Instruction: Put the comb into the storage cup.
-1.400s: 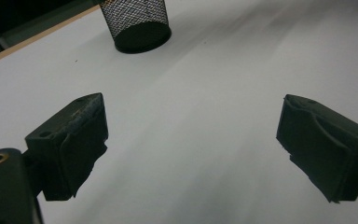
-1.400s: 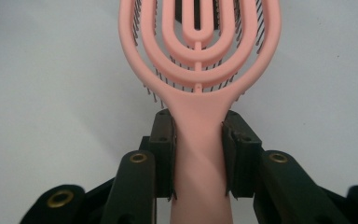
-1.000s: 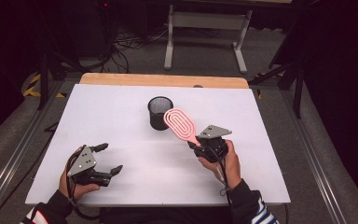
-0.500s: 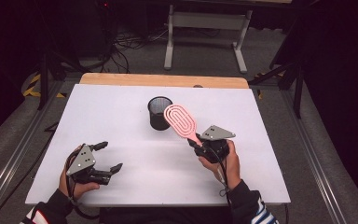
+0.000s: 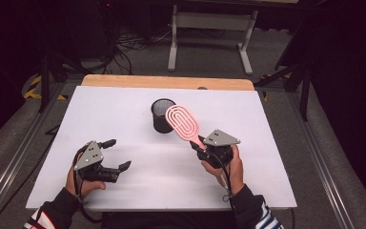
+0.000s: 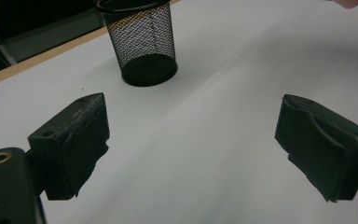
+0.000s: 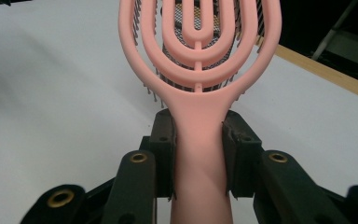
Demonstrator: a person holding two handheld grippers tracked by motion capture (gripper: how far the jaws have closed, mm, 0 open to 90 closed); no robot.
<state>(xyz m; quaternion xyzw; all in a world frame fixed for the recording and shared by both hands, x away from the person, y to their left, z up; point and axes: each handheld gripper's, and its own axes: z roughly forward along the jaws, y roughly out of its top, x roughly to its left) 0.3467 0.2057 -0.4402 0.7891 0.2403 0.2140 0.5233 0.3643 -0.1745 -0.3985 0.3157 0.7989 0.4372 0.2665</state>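
right gripper (image 7: 199,140): jaws clamped on pink hairbrush (image 5: 183,121) handle, head beside mesh cup (image 5: 162,116) | left gripper (image 5: 110,155): jaws wide apart, nothing between, near table's (image 5: 124,102) front-left corner

right gripper (image 5: 199,144) clamps pink hairbrush (image 5: 182,122) beside mesh cup (image 5: 161,115)

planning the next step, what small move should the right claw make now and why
Probably carry the pink plastic vented hairbrush over the black wire-mesh cup and tip it handle-down: the right claw is clamped on its handle, with the brush head beside the cup's open rim.
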